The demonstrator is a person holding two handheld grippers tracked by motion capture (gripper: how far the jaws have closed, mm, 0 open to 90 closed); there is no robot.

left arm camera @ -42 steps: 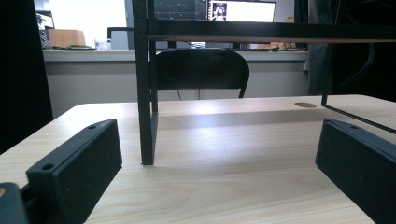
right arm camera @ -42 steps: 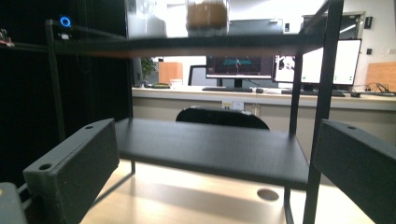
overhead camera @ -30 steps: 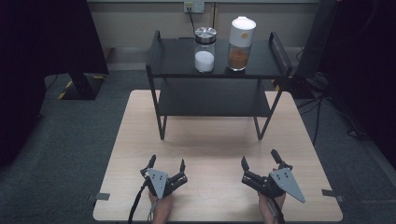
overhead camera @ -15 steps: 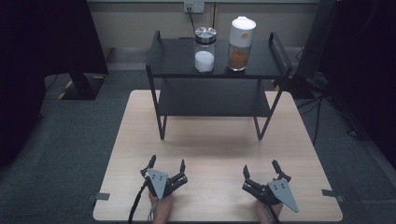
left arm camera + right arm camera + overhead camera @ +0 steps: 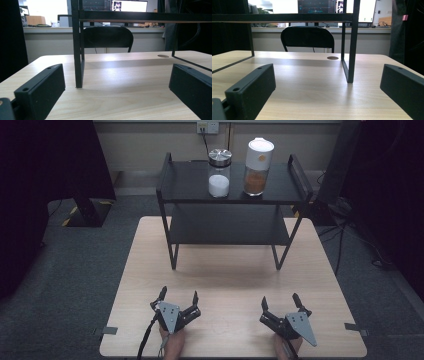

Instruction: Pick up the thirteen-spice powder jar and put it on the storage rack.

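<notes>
The left gripper [image 5: 178,299] and the right gripper [image 5: 280,302] are held wide apart-jawed, empty, near the black rack [image 5: 176,227].

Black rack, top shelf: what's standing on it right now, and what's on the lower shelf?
On the black rack top shelf stand a metal-lidded jar of white powder and a taller white-lidded jar of brown powder. The lower shelf's front looks bare; its back is covered by the top shelf.

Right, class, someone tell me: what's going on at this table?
A person rests the left gripper and the right gripper on the near edge of the wooden table, jaws open, holding nothing. Ahead, a black rack carries a jar of white powder and a taller white-lidded jar, both untouched.
</notes>
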